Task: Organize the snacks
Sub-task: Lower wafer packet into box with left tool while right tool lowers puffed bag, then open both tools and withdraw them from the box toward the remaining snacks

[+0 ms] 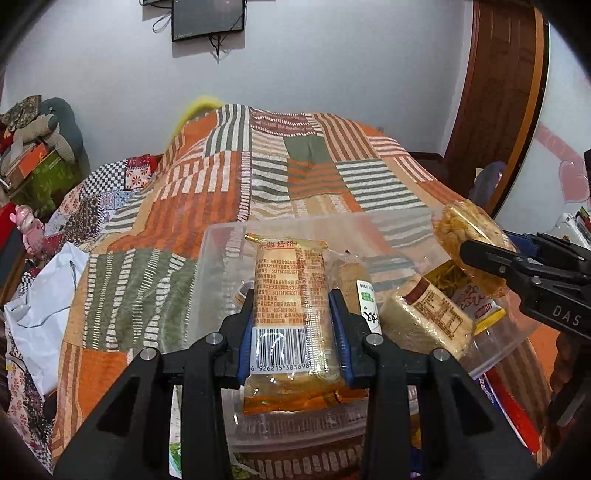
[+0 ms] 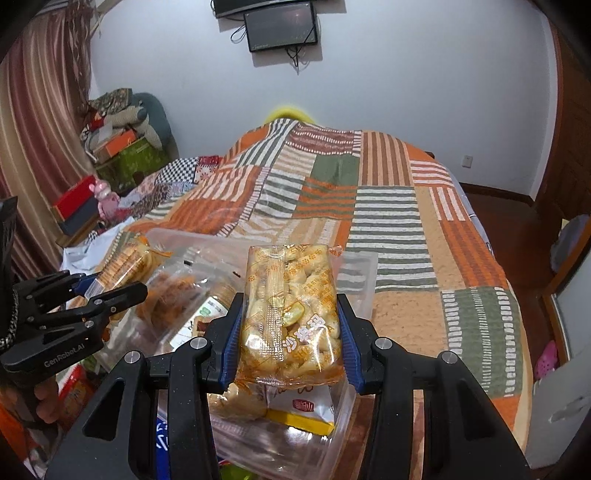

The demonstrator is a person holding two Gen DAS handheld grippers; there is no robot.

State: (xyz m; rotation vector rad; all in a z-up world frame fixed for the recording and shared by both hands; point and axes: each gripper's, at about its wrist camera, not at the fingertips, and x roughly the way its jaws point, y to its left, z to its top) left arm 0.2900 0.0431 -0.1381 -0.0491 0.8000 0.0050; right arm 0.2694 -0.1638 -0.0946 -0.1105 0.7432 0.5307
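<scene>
My left gripper [image 1: 293,332] is shut on a long orange-gold cracker packet [image 1: 291,295] with a barcode, held over a clear plastic bin [image 1: 218,240]. My right gripper [image 2: 290,339] is shut on a clear packet of golden puffed snack [image 2: 291,306], held above the same bin [image 2: 354,266]. In the left wrist view the right gripper [image 1: 476,258] comes in from the right with its snack packet [image 1: 465,229]. The left gripper [image 2: 107,291] and its cracker packet [image 2: 125,262] show at the left of the right wrist view. Inside the bin lie a wrapped beige cake [image 1: 424,317], a yellow packet [image 2: 299,413] and other snacks.
The bin rests on a bed with an orange, green and white patchwork quilt [image 1: 295,177]. White plastic bags [image 1: 40,306] lie at the left. Boxes and clutter [image 2: 122,147] are piled by the curtain. A monitor [image 2: 280,27] hangs on the wall. More packets [image 2: 74,398] lie near the bin.
</scene>
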